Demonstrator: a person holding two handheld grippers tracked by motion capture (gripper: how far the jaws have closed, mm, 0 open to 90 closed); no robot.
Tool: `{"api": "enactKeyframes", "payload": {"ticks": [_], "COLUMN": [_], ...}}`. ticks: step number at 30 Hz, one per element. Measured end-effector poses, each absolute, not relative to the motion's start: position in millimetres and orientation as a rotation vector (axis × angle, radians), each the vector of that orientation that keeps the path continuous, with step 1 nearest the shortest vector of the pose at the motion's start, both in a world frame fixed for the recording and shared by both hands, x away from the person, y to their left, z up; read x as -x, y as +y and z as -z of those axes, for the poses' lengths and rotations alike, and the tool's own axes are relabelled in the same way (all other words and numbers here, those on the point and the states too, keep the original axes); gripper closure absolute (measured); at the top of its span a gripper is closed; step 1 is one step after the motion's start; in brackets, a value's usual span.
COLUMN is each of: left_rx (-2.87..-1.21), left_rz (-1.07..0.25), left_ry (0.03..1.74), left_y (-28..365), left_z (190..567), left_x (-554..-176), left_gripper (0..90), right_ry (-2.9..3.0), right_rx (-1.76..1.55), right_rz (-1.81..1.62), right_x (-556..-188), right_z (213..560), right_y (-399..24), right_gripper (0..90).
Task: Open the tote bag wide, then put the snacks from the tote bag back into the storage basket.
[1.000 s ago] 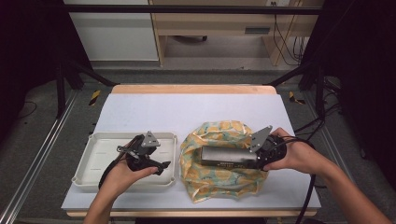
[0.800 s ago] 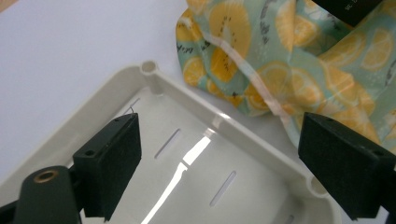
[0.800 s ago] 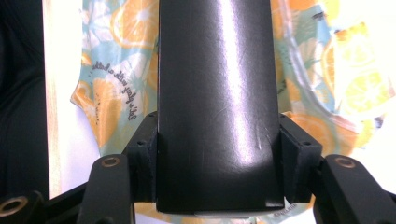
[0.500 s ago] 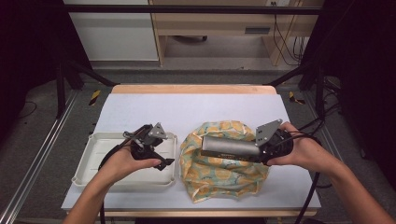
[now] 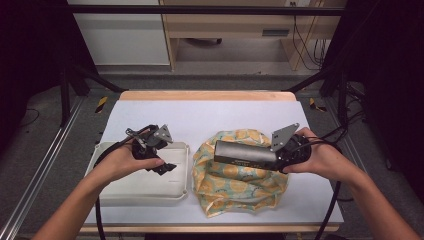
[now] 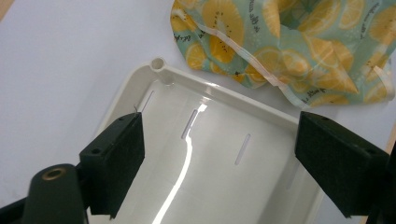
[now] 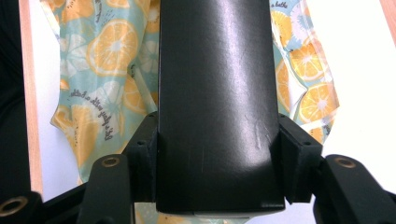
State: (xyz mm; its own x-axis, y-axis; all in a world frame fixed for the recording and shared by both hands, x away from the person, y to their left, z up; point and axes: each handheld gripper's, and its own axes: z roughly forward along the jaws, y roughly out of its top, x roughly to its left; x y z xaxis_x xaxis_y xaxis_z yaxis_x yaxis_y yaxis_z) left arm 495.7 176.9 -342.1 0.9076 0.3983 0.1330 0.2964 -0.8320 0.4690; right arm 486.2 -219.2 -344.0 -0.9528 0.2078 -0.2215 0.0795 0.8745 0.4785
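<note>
A: What is the right gripper (image 5: 280, 156) carrying?

B: A long black box (image 5: 245, 154), flat-sided and slightly glossy. In the right gripper view the jaws pinch it from both sides near its close end, and the box (image 7: 215, 93) runs away from the camera up the middle of the picture.

A: Where is it over the surface (image 5: 200, 112)?

B: In the high view it lies roughly level, pointing toward the person's left, held above a crumpled cloth (image 5: 240, 180) printed with orange slices on pale green. Whether the box touches the cloth, I cannot tell. The cloth sits on the white surface at the person's right of centre, close to the near edge.

A: And the left gripper (image 5: 162, 166)?

B: It hovers over a shallow white tray (image 5: 130, 192) that lies just beside the cloth, on the person's left. The left hand (image 5: 127, 160) wraps around the gripper body, with a black cable trailing back under the forearm.

A: Are its jaws holding anything?

B: No. In the left gripper view they stand spread wide, one at each side of the picture, with the tray's floor (image 6: 210, 158) between them. That floor shows a few thin slots and a bright streak of reflected light. A rounded corner post of the tray is at the far rim, and the cloth (image 6: 289, 46) lies just past that rim.
</note>
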Motion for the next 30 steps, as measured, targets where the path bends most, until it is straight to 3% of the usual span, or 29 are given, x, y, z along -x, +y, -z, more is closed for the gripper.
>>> {"api": "enactKeyframes", "payload": {"ticks": [30], "left_rx": [-2.763], "left_rz": [-0.388], "left_ry": [0.202], "left_y": [133.0], "left_z": [306.5], "left_x": [-473.6], "left_gripper": [8.1], "right_ry": [2.842], "right_rx": [-0.146], "right_rz": [-0.635], "right_x": [-484.2], "right_z": [340.5], "right_y": [-178.5], "right_gripper": [43.4]}}
